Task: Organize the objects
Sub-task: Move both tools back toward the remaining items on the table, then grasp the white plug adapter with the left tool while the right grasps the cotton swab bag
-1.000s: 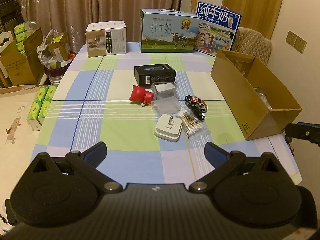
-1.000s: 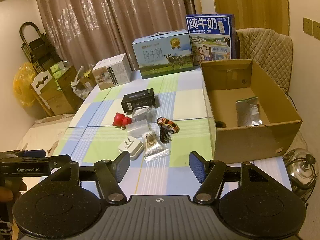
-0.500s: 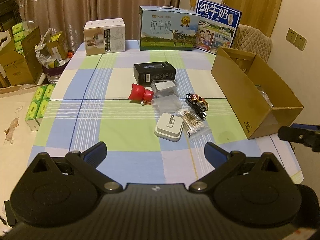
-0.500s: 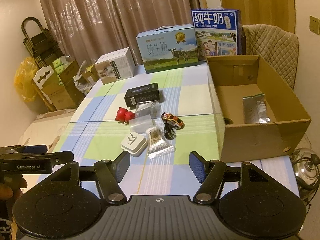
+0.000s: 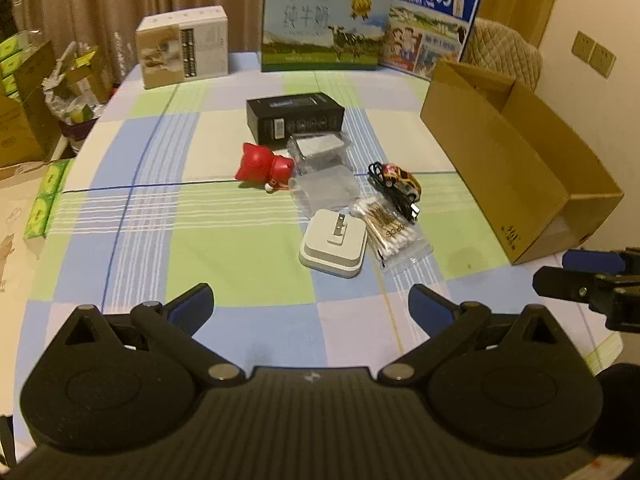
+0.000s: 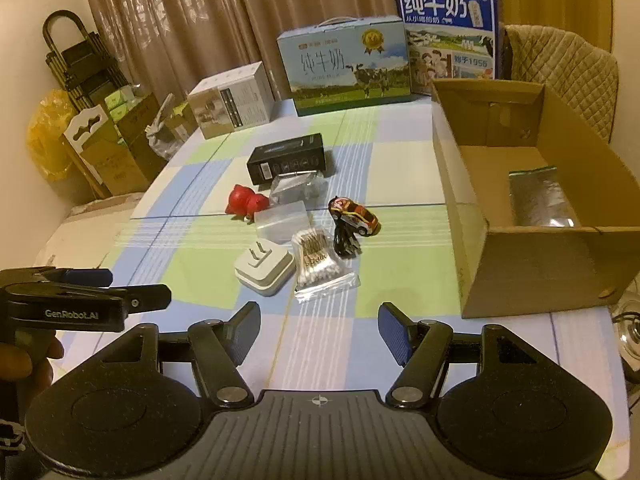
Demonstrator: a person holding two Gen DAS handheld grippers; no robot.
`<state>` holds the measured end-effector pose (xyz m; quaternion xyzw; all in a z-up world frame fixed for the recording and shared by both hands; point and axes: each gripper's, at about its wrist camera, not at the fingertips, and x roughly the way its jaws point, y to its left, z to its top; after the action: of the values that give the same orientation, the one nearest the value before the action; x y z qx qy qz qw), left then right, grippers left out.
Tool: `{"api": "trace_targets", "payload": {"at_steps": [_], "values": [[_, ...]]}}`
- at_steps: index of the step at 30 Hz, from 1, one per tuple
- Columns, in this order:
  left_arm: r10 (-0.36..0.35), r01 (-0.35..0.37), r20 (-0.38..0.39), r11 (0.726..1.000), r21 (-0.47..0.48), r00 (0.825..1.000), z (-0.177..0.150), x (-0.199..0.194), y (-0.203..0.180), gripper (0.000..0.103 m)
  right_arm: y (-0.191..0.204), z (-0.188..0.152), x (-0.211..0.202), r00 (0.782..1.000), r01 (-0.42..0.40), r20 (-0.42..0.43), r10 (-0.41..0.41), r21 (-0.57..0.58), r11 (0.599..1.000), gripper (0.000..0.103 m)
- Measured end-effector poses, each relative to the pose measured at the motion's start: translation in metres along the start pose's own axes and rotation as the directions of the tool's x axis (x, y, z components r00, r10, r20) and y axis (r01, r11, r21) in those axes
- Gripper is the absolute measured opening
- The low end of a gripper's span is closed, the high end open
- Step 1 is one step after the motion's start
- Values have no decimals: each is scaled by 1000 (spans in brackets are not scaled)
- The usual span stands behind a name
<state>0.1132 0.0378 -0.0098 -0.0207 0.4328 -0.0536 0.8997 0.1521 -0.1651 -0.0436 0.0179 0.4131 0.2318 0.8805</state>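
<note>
Hovering over the near edge of the table (image 5: 132, 208), the left claw (image 5: 310, 300) is wide and empty, and the right claw (image 6: 319, 330) is half wide and empty too. Just beyond them lie a charger (image 6: 265, 270) touching a swab bag (image 6: 320, 266), then a toy car (image 6: 354, 216), a red figure (image 6: 245, 202) and a black box (image 6: 290, 158). To the right stands the carton (image 6: 532, 268) with a pouch (image 6: 538, 198) inside.
</note>
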Motion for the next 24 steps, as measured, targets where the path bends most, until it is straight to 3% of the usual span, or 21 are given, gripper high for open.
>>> {"api": "trace_targets", "payload": {"at_steps": [16,19,21,24], "values": [[-70,77,-73,992,99,995,22,103,-4,87,-16,8,86,997,19,-76,-19,-1,1000,62],[-79,90,-92,989,120,993,24,120,-7,81,-20,9,96,996,26,-84,-26,1,1000,62],[-83,96,-106,987,126,991,25,130,-9,71,-23,9,102,996,30,-90,-30,1,1000,62],[-88,103,-113,986,134,990,27,140,-11,66,-26,9,108,995,34,-98,-34,-1,999,62]]}}
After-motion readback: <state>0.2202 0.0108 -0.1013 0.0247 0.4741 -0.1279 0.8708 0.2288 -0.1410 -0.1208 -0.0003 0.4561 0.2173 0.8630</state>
